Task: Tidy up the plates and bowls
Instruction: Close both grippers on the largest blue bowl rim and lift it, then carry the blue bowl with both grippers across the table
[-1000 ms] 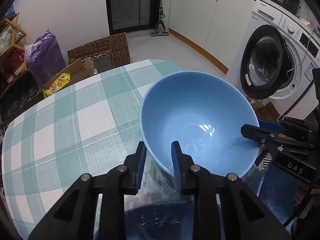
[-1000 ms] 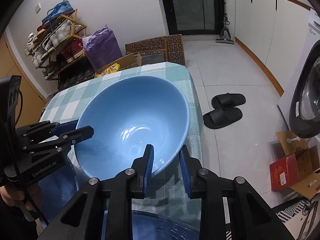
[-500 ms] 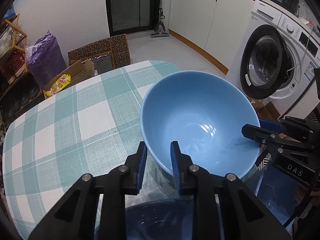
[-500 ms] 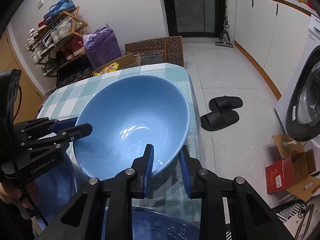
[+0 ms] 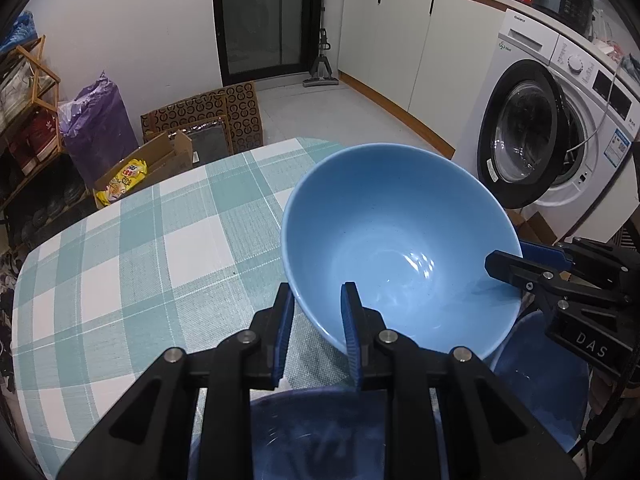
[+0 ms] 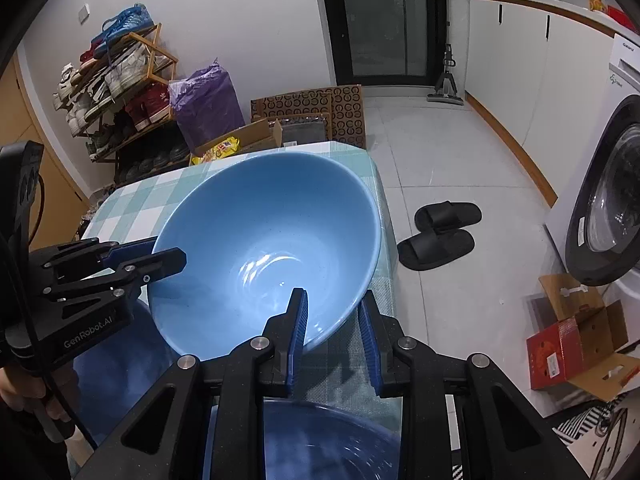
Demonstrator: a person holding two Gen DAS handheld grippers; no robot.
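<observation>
A large light blue bowl [image 5: 396,240] is held in the air above the checked table [image 5: 132,256], gripped from two sides. My left gripper [image 5: 316,332] is shut on its near rim, one finger inside and one outside. My right gripper [image 6: 334,334] is shut on the opposite rim of the same bowl [image 6: 264,248]. Each gripper shows in the other's view, the right one [image 5: 516,264] at the bowl's right edge and the left one [image 6: 148,256] at its left edge. Dark blue dishes [image 5: 320,432] lie below the bowl, partly hidden by the grippers.
A washing machine [image 5: 560,132] with its door open stands right of the table. Black slippers [image 6: 440,232] and a red box [image 6: 560,356] lie on the floor. A shoe rack [image 6: 116,80], a purple bag [image 6: 208,104] and cardboard boxes [image 5: 200,128] stand beyond the table's far end.
The bowl, held by both grippers, has risen slightly and shifted a little; both grips are unchanged.
</observation>
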